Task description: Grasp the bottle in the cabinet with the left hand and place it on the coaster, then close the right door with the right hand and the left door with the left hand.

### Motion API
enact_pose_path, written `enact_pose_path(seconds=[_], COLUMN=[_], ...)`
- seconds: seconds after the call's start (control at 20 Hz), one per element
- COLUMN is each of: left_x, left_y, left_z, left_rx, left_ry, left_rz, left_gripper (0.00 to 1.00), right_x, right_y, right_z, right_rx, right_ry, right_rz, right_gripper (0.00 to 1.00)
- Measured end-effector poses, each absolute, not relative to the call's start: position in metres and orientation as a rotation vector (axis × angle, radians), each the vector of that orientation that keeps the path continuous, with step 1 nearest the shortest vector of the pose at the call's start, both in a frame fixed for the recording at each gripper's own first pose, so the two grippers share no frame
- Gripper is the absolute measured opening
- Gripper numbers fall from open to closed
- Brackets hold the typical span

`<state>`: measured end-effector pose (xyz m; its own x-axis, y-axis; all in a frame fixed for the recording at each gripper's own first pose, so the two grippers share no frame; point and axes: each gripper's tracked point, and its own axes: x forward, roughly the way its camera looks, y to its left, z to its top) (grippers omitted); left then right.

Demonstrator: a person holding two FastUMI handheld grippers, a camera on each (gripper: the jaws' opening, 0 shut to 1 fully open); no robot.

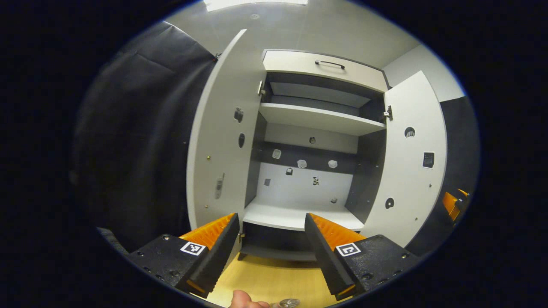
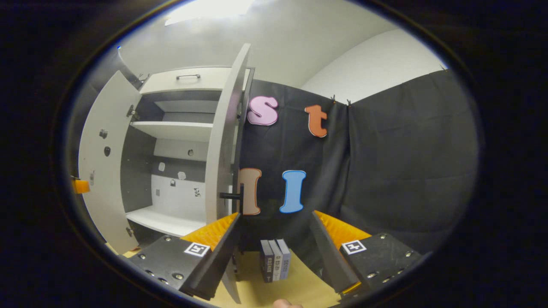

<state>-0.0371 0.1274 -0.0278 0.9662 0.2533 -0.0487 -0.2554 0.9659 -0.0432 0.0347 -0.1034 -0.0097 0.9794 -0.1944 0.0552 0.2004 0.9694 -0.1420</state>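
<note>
White shelves of the cabinet [image 1: 317,115] stand bare in the left gripper view, so I judge the bottle is already out. Where it sits I cannot tell. A shiny round thing [image 1: 289,303] at the near edge of the wooden table [image 1: 274,273], beside a fingertip, may be its top.

That makes the right door [image 2: 222,141] my next concern. In the right gripper view it stands swung out, edge-on, its tall axis upright, just ahead and to the left of the right gripper [image 2: 276,214]. Its dark handle [image 2: 231,196] juts from the outer face, toward the space between my parted, empty fingers. The right gripper is on the door's outer side and is clearly the nearer tool. I judge a push leftward in that view, against the outer face, would swing it home.

The left gripper [image 1: 272,216], fingers spread and empty, faces the cabinet opening, with the left door [image 1: 218,149] wide open just to its left.
</note>
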Motion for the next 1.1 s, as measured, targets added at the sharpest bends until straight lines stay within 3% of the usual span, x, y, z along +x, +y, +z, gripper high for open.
enact_pose_path(seconds=[0.55, 1.1], left_x=[-0.071, -0.078], left_y=[0.192, 0.228], left_z=[-0.026, -0.024], left_rx=[-0.104, -0.131], left_ry=[0.029, 0.026], left_rz=[0.438, 0.524], left_gripper=[0.95, 0.95], right_x=[0.056, 0.055], right_y=[-0.087, -0.079], right_z=[-0.025, -0.028], right_rx=[-0.138, -0.114], right_ry=[-0.009, -0.013], right_rz=[-0.174, -0.167], right_gripper=[0.96, 0.95])
